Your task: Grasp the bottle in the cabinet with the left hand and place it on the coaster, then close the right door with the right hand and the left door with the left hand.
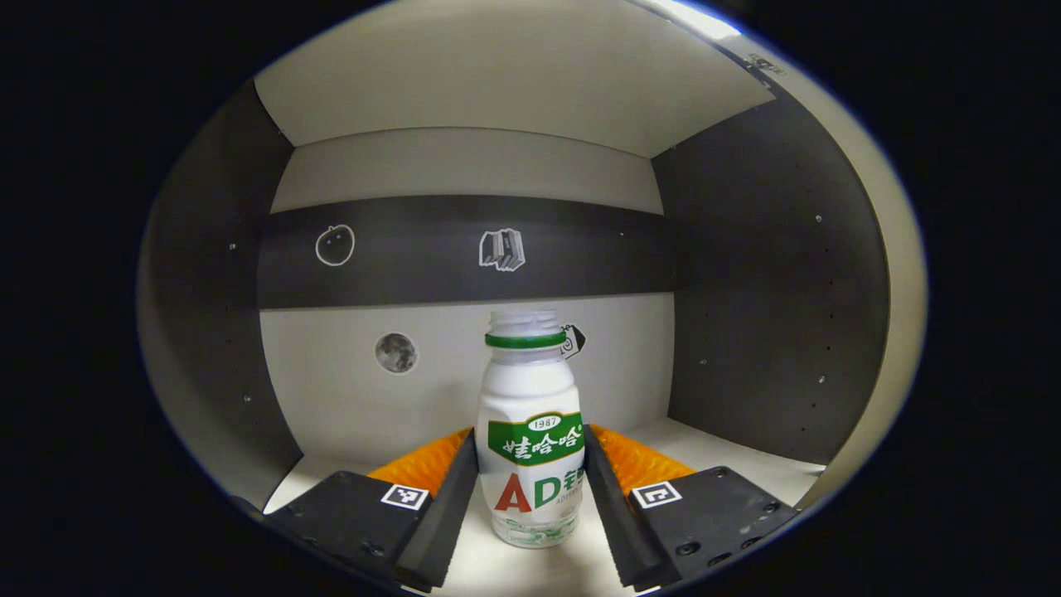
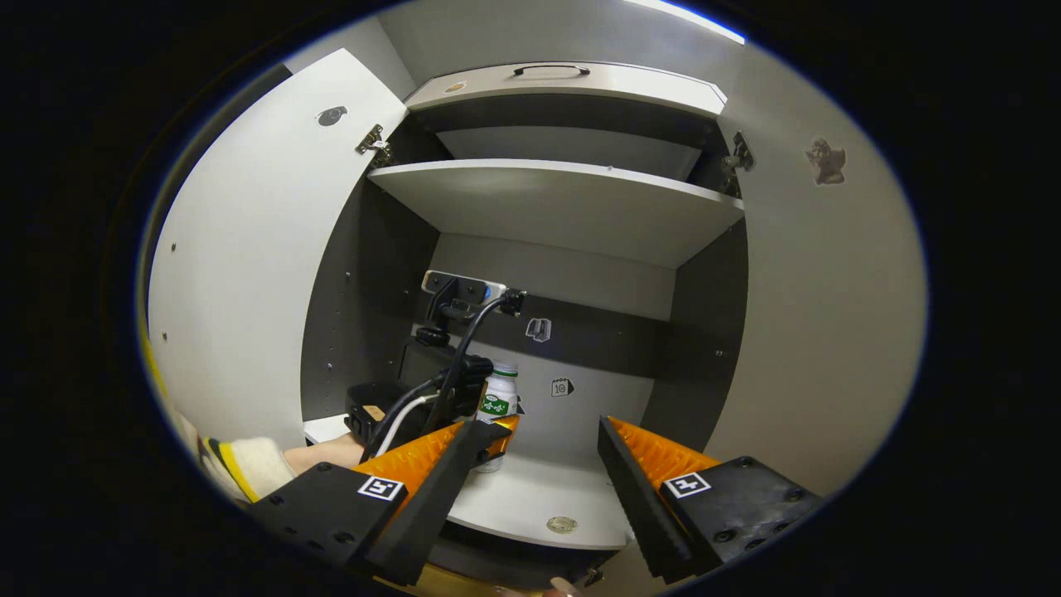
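Note:
A white bottle point(image 1: 530, 431) with a green label band and a green neck ring stands upright on the cabinet's lower floor point(image 1: 738, 460). My left gripper point(image 1: 530, 441) is inside the cabinet, and its two fingers lie against the bottle's left and right sides. In the right gripper view the bottle point(image 2: 500, 396) shows small and far in, with the left gripper point(image 2: 489, 431) and its cables around it. My right gripper point(image 2: 551, 427) hovers open in front of the cabinet with nothing between its fingers.
Both cabinet doors stand open: the left door point(image 2: 249, 274) and the right door point(image 2: 829, 332). A shelf point(image 2: 564, 199) spans the cabinet above the bottle. A small round disc point(image 2: 562, 524) lies near the floor's front edge. A sleeve point(image 2: 249, 464) reaches in from the left.

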`<action>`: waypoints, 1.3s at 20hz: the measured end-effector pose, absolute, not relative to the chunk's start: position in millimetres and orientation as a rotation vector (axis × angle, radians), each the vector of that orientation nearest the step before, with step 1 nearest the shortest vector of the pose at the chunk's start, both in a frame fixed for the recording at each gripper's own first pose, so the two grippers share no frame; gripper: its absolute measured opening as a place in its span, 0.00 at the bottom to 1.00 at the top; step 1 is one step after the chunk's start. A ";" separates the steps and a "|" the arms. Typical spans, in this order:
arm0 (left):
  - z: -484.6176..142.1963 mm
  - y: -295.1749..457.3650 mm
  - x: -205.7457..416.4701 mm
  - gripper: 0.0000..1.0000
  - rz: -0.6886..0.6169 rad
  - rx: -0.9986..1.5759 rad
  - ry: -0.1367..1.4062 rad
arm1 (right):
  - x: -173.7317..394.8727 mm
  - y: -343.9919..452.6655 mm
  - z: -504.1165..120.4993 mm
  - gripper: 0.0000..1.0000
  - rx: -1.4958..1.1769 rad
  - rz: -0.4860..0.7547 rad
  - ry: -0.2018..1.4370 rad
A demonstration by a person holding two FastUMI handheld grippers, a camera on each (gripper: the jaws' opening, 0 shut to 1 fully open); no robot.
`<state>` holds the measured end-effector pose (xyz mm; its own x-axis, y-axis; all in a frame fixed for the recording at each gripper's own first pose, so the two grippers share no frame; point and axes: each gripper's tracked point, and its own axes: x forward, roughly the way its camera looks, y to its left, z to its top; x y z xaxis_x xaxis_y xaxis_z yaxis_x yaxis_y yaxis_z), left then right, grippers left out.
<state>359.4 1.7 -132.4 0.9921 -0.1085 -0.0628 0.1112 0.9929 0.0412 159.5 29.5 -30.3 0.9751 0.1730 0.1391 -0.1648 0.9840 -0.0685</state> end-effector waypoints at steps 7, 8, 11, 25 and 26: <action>-113.5 -1.2 325.7 0.72 -0.125 0.003 0.067 | 132.4 23.3 -25.1 0.98 -0.036 0.180 -0.153; -106.3 -1.2 310.5 0.72 -0.127 -0.004 0.062 | 123.3 22.5 -21.1 0.98 -0.040 0.182 -0.165; -83.9 0.2 265.6 0.72 -0.141 -0.050 0.031 | 98.7 18.5 -10.3 0.98 -0.043 0.180 -0.201; -68.2 -7.4 68.2 0.72 -0.164 0.062 0.001 | 20.0 21.8 -22.5 0.97 -0.054 0.130 -0.173; -72.6 -7.5 57.4 0.72 -0.169 0.061 0.009 | 13.7 20.5 -26.2 0.98 -0.061 0.113 -0.163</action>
<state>57.4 -7.5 -72.6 0.9858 -0.1673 -0.0144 0.1679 0.9840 0.0600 13.7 20.5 -26.2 0.9804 0.1176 0.1582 -0.1077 0.9917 -0.0702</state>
